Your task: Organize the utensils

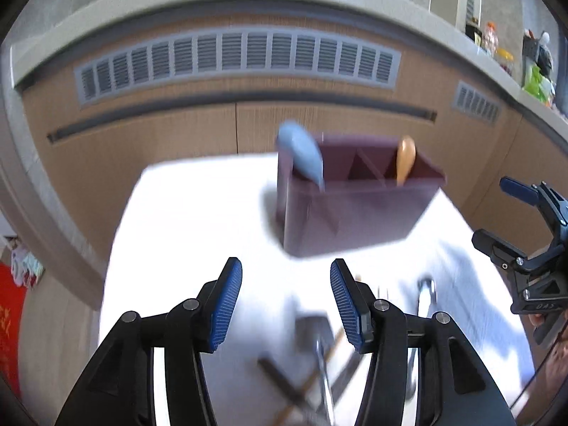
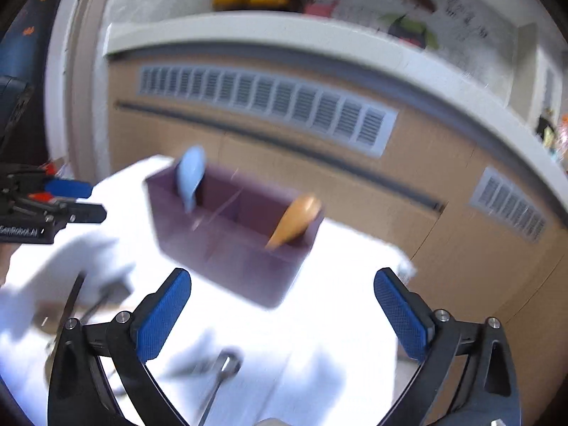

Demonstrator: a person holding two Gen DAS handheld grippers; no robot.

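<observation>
My left gripper (image 1: 286, 298) and right gripper (image 2: 282, 314) both stand wide apart, empty. Loose utensils (image 1: 316, 365) lie blurred at lower centre: thin, stiff, likely slippery; I would grip mid-handle. Beyond, the purple caddy (image 1: 351, 206) holds a blue spoon (image 1: 301, 154) left, a wooden spoon (image 1: 405, 158) right.

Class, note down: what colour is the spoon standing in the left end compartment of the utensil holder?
Light blue. The spoon shows best in the right wrist view.
</observation>
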